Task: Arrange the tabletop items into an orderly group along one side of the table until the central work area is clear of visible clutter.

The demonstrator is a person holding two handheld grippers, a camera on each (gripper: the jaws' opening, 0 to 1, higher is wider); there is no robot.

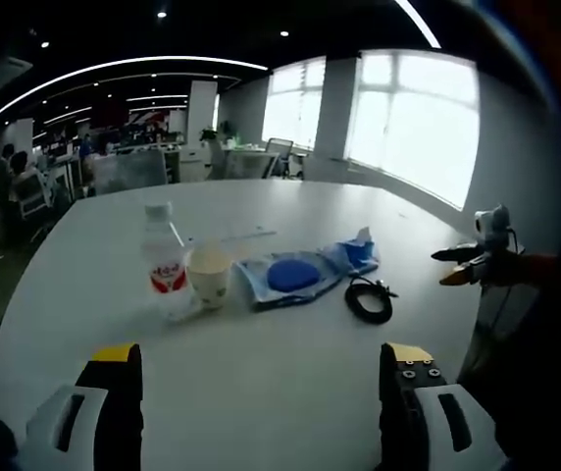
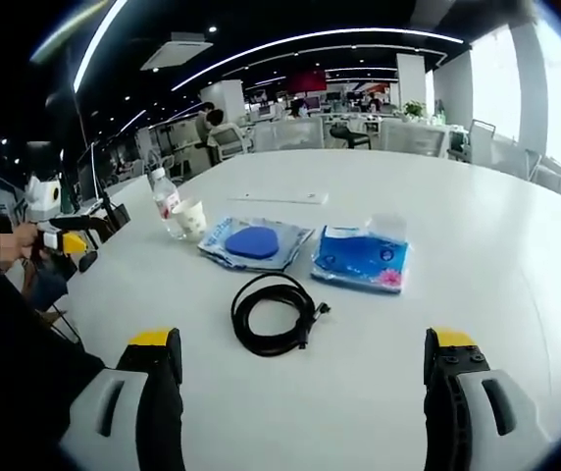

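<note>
On the white round table [image 1: 261,353] a clear water bottle [image 1: 163,257] with a red label stands beside a paper cup [image 1: 208,275]. To their right lie a blue pouch [image 1: 290,277] with a round blue pad on it, a blue tissue pack [image 1: 359,250] and a coiled black cable [image 1: 369,299]. My left gripper [image 1: 261,355] is open over the near table edge, holding nothing. My right gripper [image 2: 303,339] is open just short of the cable [image 2: 273,314], with the tissue pack [image 2: 361,257], pouch [image 2: 254,243], cup [image 2: 192,218] and bottle [image 2: 166,201] beyond.
A thin white strip [image 2: 279,197] lies farther out on the table. In the left gripper view the right gripper [image 1: 469,265] shows at the table's right edge, held by a hand. Office desks, chairs [image 2: 229,139] and seated people stand beyond; bright windows [image 1: 413,118] line one wall.
</note>
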